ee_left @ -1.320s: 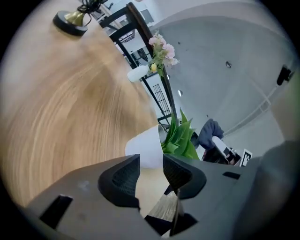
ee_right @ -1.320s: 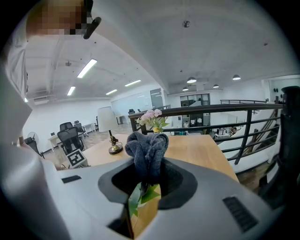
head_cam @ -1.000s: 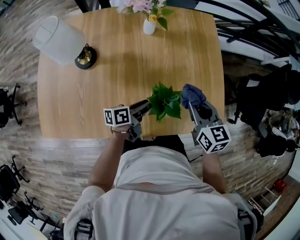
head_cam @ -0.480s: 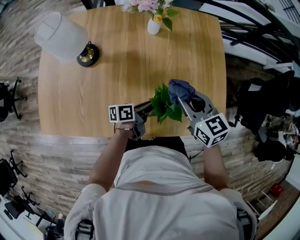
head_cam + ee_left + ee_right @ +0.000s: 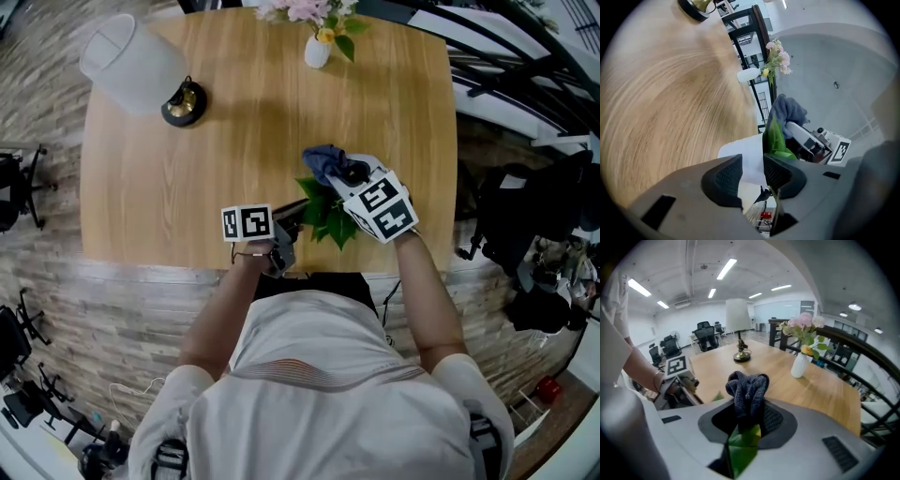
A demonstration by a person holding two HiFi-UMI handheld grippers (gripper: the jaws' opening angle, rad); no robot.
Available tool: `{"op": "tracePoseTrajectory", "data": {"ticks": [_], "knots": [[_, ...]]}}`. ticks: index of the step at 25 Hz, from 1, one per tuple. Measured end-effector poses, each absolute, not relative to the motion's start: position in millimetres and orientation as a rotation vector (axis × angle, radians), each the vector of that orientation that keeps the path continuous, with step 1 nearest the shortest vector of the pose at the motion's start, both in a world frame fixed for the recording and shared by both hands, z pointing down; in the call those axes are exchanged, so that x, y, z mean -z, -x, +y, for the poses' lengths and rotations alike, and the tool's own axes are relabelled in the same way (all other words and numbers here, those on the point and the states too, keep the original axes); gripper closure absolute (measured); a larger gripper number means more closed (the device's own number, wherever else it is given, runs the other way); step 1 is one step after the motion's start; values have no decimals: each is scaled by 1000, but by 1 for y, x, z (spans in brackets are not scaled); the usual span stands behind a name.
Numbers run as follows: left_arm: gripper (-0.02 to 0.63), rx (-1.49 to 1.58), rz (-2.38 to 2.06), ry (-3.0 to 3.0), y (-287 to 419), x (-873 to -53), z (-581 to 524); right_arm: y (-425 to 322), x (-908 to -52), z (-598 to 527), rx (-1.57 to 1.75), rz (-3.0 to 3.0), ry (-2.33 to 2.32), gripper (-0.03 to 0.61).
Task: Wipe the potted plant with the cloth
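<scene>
The left gripper (image 5: pixel 752 171) comes in from the near edge of the light wooden bench (image 5: pixel 187 187); its fingers (image 5: pixel 724 176) are clamped on the wall of the small white pot (image 5: pixel 740 159), one pad on each side, so the pot is pinned in place. The pot stands close to that near edge, a little right of its middle, and carries the green leafy plant (image 5: pixel 328 217). Above the leaves on their far side sits the dark blue knitted cloth (image 5: pixel 322 161), bunched into a wad; the fingers (image 5: pixel 773 420) of the right gripper (image 5: pixel 339 174) are closed on it, and in the right gripper view a green leaf lies in the gap just beneath the wad.

The step in hand looks like the wipe itself. To do it well, the left grip should hold firm and low so the pot neither tips nor slides off the near edge; the cloth should brush along each leaf from stem towards tip with light pressure; since a leaf sits inside the right gripper's gap, any pull should be gentle and follow the leaf's own line, or it may tear or drag the plant sideways.
</scene>
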State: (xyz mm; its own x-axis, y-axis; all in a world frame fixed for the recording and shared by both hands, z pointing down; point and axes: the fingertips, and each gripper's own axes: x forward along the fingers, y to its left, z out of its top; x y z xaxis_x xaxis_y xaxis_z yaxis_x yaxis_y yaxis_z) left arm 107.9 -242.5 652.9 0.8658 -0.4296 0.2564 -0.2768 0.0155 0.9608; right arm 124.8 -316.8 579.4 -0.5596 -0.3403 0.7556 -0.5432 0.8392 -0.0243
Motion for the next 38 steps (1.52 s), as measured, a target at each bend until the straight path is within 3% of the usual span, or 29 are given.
{"op": "tracePoseTrajectory", "data": {"ticks": [3, 6, 10, 14, 20, 26, 31, 38], "knots": [[474, 129, -573, -1576, -108, -654, -243, -157, -563, -344, -216, -2182, -901, 433], [474, 124, -574, -1578, -107, -653, -242, -177, -518, -341, -322, -2321, -1049, 433], [474, 122, -575, -1579, -105, -653, -242, -183, -501, -303, -738, -2480, -939, 433], [474, 120, -580, -1584, -106, -653, -242, -200, -559, -271, -1163, -2354, -843, 433], [474, 103, -578, -1585, -106, -653, -243, -259, -607, -279, -1020, -2144, -1145, 434], [477, 86, -589, -1601, -105, -652, -243, -272, -544, -285, -800, -2243, -1329, 434], [479, 80, -595, -1602, -105, -653, -244, -221, -506, -251, -1103, -2519, -1065, 434], [479, 81, -603, -1601, -105, -654, -244, -220, -608, -198, -1451, -2198, -1029, 434]]}}
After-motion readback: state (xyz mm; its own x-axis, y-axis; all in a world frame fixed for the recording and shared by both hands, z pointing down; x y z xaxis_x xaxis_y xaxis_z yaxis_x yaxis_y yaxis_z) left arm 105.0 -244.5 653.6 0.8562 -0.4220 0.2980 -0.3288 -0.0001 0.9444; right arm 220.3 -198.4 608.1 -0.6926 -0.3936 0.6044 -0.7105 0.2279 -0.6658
